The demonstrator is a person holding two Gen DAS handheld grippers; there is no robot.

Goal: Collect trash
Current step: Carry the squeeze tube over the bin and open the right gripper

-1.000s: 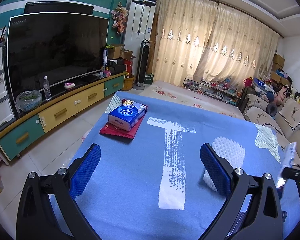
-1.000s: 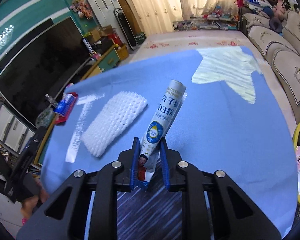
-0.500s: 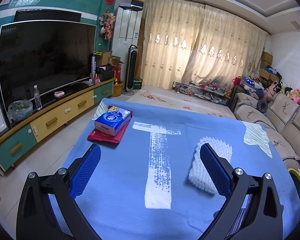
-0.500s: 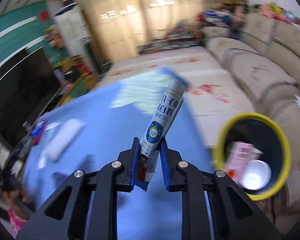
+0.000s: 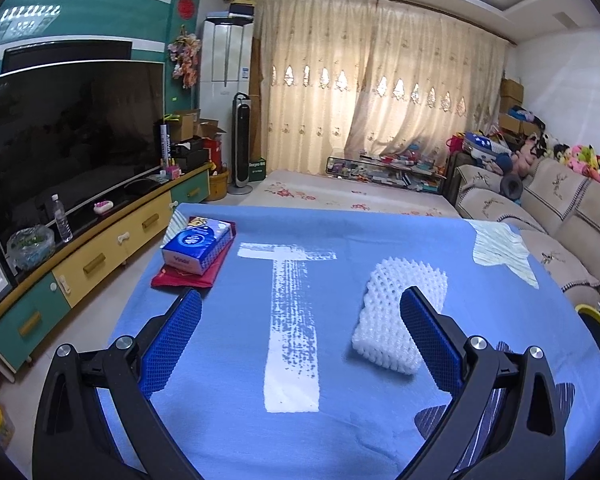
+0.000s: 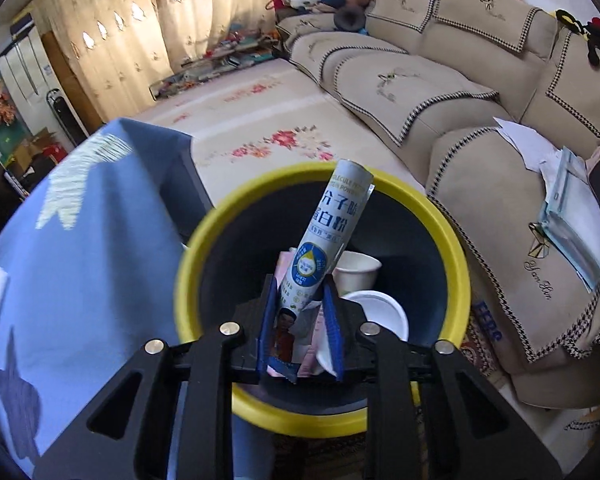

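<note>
Since the earlier frames the right hand-held gripper (image 6: 300, 312) has swung off the blue tabletop (image 6: 84, 248) and now points down over the yellow-rimmed trash bin (image 6: 188, 256) beside the sofa (image 6: 420, 92). Right wrist view only: the rolled sachet (image 6: 324, 244) stands tilted between the blue pads, its lower end still between them while the jaws are opening; its upper end reaches across the far rim. Inside the bin lie a paper cup (image 6: 356, 274), a white lid or bowl (image 6: 384, 314) and a pink wrapper, partly hidden behind the fingers. Left wrist view only: the left hand-held gripper (image 5: 300, 328) has drifted slightly sideways and hovers above the tabletop, jaws spread wide with nothing between them. A white foam net (image 5: 396, 316) lies on the cloth just behind its right pad; a tissue pack (image 5: 198, 244) sits on a red cloth (image 5: 180, 278) at the far left corner. Only a sliver of the bin's yellow rim (image 5: 590, 312) shows at that view's right edge.
</note>
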